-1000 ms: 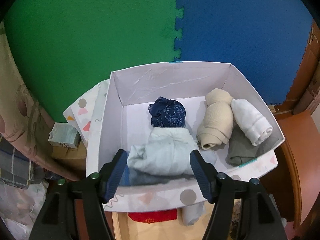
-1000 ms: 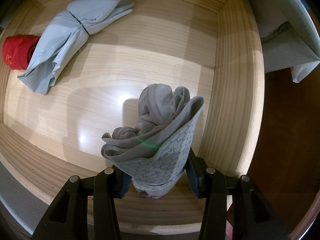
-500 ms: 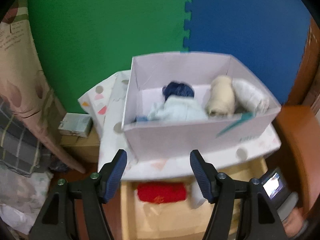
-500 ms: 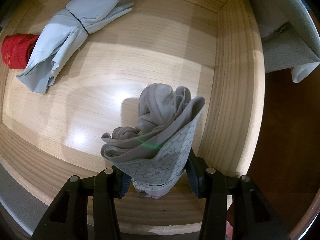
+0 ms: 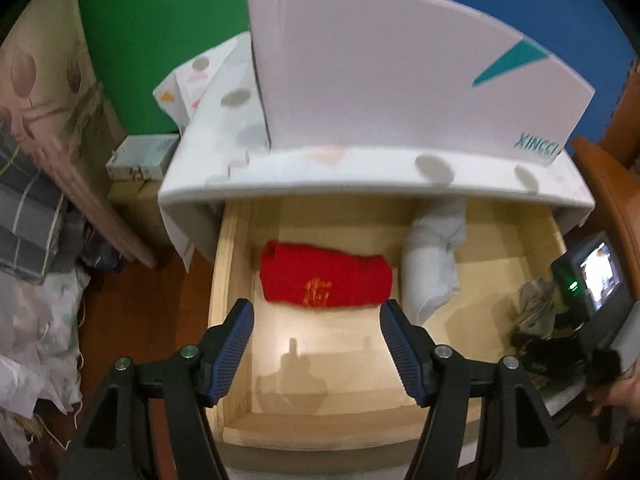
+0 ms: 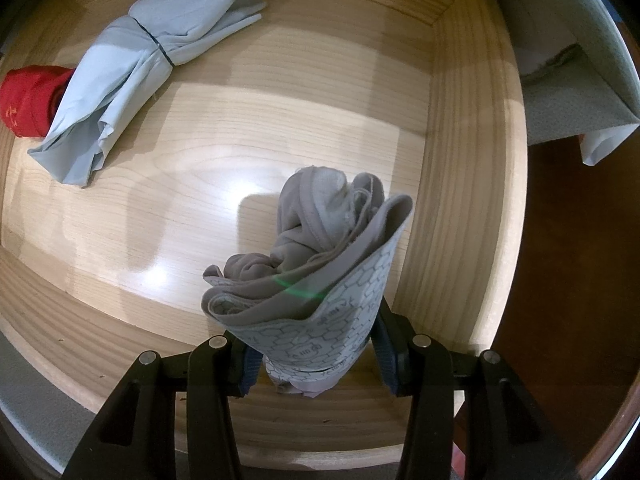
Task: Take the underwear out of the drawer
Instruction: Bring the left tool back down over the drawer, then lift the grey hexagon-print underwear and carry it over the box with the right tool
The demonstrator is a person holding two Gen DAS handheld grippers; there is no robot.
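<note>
Underwear, grey roll: held upright between the closed fingers of the right gripper, just above the floor of the wooden drawer, near its right wall. Patterned waistband faces the camera; whether the bottom end touches the wood cannot be told.

Left gripper: jaws wide apart, empty, poised over the drawer's front half.

Underwear, red roll: lying flat on the drawer floor, just beyond the left gripper's fingertips and roughly between them.

Underwear, pale blue-grey roll: lying diagonally beside the red roll, its far end reaching under the cabinet top.

White box: stands on the patterned cloth over the cabinet top, above and behind the drawer; contents hidden from this angle.

Step in hand, as judged: grey roll gripped, lift-out pending; red roll being lined up. Next move calls for raising the right gripper clear of the drawer wall, and for lowering the left gripper around the red roll before closing.
</note>
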